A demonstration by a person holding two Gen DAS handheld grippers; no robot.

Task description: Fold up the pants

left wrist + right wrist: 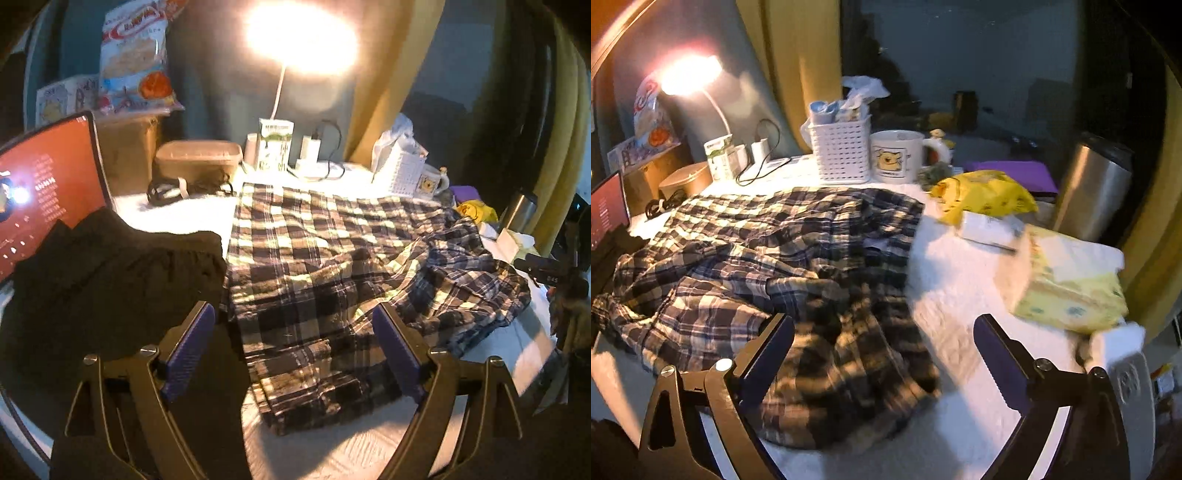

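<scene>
Plaid pants (314,258) lie across the white table top, flat at the left and bunched into a crumpled heap at the right. In the right wrist view the same pants (768,258) show rumpled, their near end trailing toward the table's front. My left gripper (293,325) is open and empty, hovering over the near plaid hem. My right gripper (884,332) is open and empty, above the right edge of the heap and the bare white table (960,280). Neither gripper touches the cloth.
A dark garment (110,273) lies left of the pants before a laptop screen (48,184). At the back stand a lit lamp (299,37), a white basket (840,151), a mug (895,155) and a steel tumbler (1089,184). Yellow packets (1071,291) lie right.
</scene>
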